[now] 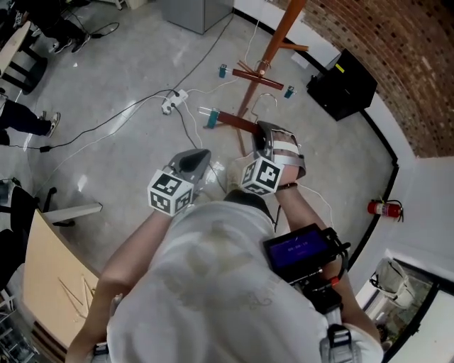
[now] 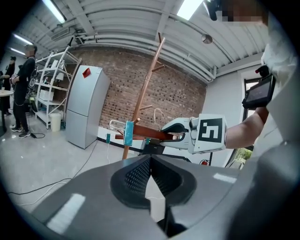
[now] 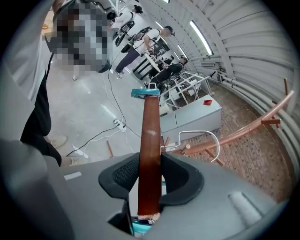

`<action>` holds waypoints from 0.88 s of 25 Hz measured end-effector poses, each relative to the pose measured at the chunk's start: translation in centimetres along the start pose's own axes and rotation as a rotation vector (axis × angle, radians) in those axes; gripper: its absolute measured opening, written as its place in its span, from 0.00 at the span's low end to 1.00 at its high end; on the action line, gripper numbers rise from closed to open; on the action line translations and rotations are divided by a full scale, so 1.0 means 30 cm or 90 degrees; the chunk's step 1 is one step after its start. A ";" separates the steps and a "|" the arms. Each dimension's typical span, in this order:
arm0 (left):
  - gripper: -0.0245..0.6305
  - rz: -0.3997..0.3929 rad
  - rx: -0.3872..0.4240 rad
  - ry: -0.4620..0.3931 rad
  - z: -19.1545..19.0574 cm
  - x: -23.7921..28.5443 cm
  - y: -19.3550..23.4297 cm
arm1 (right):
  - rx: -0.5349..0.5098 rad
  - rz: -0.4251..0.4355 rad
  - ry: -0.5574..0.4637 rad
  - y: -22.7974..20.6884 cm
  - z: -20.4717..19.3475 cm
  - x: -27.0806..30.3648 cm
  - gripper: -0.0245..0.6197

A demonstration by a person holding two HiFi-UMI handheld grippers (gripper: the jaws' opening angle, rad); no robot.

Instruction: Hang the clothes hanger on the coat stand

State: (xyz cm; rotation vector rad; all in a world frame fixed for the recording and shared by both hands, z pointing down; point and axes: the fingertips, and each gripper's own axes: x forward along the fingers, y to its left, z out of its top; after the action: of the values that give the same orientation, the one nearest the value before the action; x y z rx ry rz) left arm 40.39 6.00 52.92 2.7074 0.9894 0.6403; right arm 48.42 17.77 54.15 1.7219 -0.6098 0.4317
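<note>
Grips the hanger [image 3: 150,126] in the right tongs [image 3: 149,161], left tongs [image 2: 150,159] shut empty, risks it swivelling and missing the coat stand [image 1: 275,46].

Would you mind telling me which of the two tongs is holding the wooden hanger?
The right tongs: their jaws are clamped on the brown bar of the hanger. The left tongs are shut with nothing between them.

Bright ceiling striplights [image 2: 187,7], fisheye-warped edges

Brown wooden hanger [image 3: 150,140] held aloft, coat stand [image 1: 283,28] beyond
</note>
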 end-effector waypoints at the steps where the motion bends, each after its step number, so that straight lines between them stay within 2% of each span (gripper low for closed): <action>1: 0.04 0.000 0.003 0.002 0.006 0.016 0.006 | 0.001 0.000 0.001 -0.007 -0.005 0.015 0.27; 8: 0.04 0.005 0.010 0.012 0.030 0.047 0.032 | 0.004 0.009 -0.003 -0.040 0.006 0.104 0.27; 14: 0.04 0.037 0.007 0.014 0.154 0.145 0.078 | 0.001 0.042 -0.003 -0.162 -0.041 0.273 0.27; 22: 0.04 0.046 0.003 0.029 0.122 0.205 0.140 | -0.001 0.066 0.013 -0.133 -0.062 0.395 0.27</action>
State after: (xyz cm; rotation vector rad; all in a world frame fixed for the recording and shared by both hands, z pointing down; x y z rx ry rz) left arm 48.64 6.71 53.04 2.7552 0.9092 0.7173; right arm 60.29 18.23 58.41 1.6870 -0.6876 0.5206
